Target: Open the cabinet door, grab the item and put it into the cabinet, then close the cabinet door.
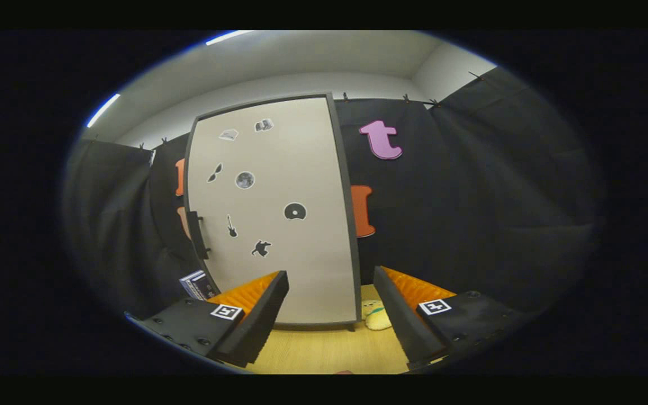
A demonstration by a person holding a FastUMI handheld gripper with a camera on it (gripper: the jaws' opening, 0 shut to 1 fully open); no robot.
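Evidently the gripper (329, 315) is held back from the cabinet (270, 211) and aimed at its front, fingers spread wide with nothing between them, which suits either sizing up a reach or drawing away. On the cabinet, the door (279, 225) sits flush and shut, so whatever is inside cannot be seen. Its dark handle (197, 234) runs upright along the door's left edge, so the hinges are probably on the right and a pull would have to come from the left. Just right of the cabinet's foot, a small yellow plush toy (376, 316) lies on the wooden table (329, 351), partly hidden by the right finger; it looks like the item to stow, and it is outside the cabinet. Left of the cabinet's foot a small dark box (197, 284) stands close by. With the toy out and the door shut, stowing seems yet to come.
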